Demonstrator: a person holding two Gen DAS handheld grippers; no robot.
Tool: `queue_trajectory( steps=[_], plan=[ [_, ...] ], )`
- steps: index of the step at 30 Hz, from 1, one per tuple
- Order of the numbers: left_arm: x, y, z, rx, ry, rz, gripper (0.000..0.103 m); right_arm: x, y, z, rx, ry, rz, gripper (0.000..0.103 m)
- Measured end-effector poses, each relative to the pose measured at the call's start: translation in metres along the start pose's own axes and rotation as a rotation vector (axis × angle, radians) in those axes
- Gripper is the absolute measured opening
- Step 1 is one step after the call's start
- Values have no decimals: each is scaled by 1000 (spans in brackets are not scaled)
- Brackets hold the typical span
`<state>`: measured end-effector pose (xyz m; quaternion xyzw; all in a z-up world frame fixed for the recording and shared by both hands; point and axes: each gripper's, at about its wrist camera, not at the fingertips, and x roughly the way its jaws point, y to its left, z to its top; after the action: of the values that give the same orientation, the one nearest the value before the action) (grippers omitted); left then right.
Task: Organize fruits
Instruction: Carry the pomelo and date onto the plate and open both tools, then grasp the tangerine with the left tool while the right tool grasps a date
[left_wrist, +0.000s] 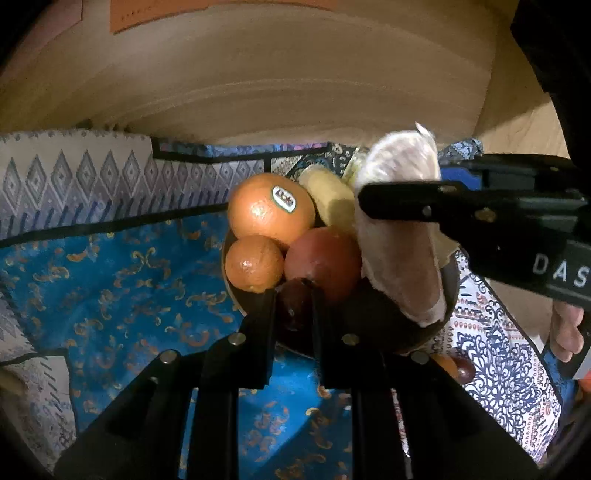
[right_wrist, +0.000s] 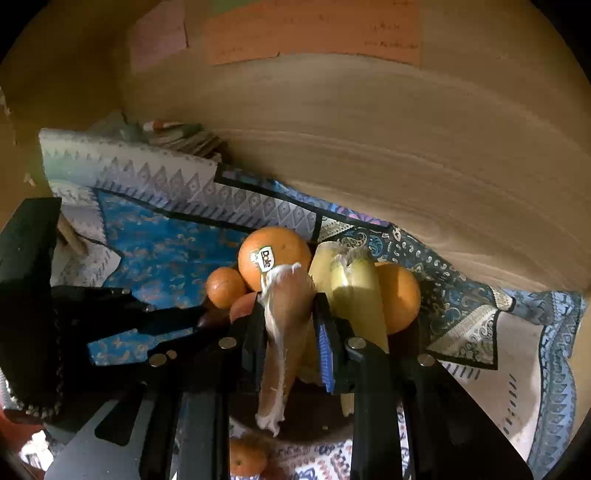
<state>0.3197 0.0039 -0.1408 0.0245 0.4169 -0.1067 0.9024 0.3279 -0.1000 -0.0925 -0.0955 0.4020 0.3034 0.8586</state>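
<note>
Now both grippers are hovering over the dark bowl (left_wrist: 448, 295) on the patterned cloth (left_wrist: 122, 280). The right gripper (right_wrist: 290, 314) is clamping a peeled pomelo wedge (right_wrist: 286, 332); the left gripper (left_wrist: 293, 295) is pinching a small dark fruit (left_wrist: 291, 306). Each piece wants lowering into a gap before release, clear of the stickered orange (left_wrist: 269, 210).

The large orange (left_wrist: 271, 210) has a glossy, dimpled skin and a shiny paper sticker (left_wrist: 284, 198); the small orange (left_wrist: 254, 263) gleams likewise. The apple (left_wrist: 325, 258) looks smooth with a dull sheen. The pale wedge (left_wrist: 402, 266) in the right gripper (right_wrist: 290, 306) is matt, with a fibrous, ragged edge. The bowl (left_wrist: 369, 328) is dark and smooth. The patterned cloth (left_wrist: 129, 280) is woven and slightly lustrous. The wall (right_wrist: 369, 140) is matt wood grain. The left gripper (left_wrist: 293, 291) is matt black plastic with bright metal screws.
</note>
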Motion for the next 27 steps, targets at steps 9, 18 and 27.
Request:
queue_trajectory(
  steps=[9,18,27],
  plan=[
    [4,2,-3,-12,9,-22,32,-2,3,1,-13,-11,-31,28],
    [-22,-2,-8,-7,-47,12,54,-37,4,-3,-26,-98,-71,50],
    [-53,-4,-18,-29,-83,30,62,-69,-2,-33,-8,-122,-98,57]
  ],
)
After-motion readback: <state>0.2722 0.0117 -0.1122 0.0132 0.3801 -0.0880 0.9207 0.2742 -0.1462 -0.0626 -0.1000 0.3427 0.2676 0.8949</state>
